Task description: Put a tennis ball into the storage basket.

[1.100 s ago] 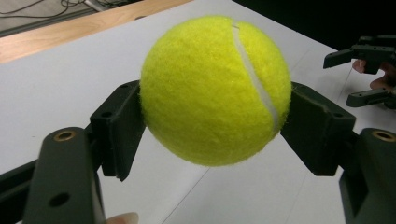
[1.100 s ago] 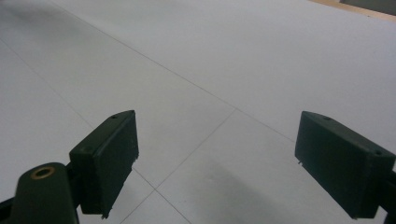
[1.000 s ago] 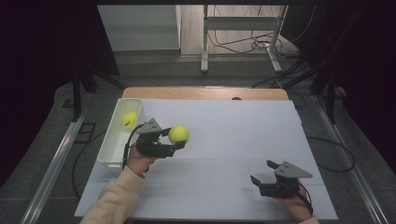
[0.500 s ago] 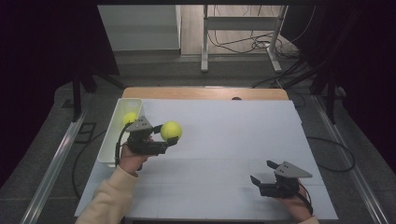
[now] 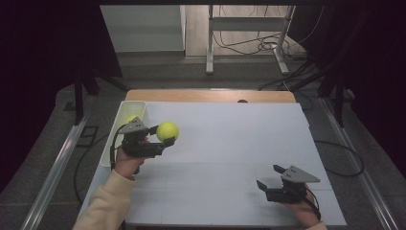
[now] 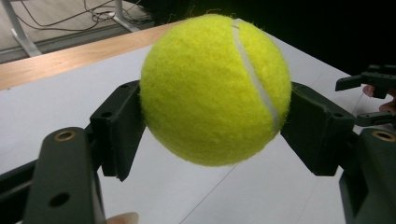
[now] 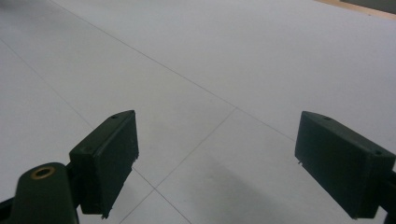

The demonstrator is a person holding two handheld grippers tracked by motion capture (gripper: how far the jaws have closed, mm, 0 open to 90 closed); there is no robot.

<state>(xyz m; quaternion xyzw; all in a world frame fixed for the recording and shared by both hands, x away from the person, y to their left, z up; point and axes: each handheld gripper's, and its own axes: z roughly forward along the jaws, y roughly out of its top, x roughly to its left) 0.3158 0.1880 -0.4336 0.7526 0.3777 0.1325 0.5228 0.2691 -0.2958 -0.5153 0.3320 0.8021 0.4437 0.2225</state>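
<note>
A yellow tennis ball (image 5: 167,131) (image 6: 215,88) is clamped between the black jaws of my left gripper (image 5: 164,136) (image 6: 212,121), held above the white table near its left side, beside the bin. A second yellow ball (image 5: 131,118) lies in the pale bin (image 5: 111,143) just behind that gripper. At the table's front right, my right gripper (image 5: 268,176) (image 7: 217,158) rests low with its jaws wide apart and nothing between them; its pads (image 7: 109,154) frame bare white tabletop. The right gripper's jaws (image 6: 373,93) also show far off in the left gripper view.
The white table top (image 5: 230,143) has a wooden strip (image 5: 210,95) along its far edge. Beyond it stand a metal stand's legs (image 5: 246,43) and loose cables (image 5: 249,45) on the floor. Dark curtains flank both sides.
My left gripper has carried the ball leftward and slightly up, toward the bin. The right gripper has stayed put.
</note>
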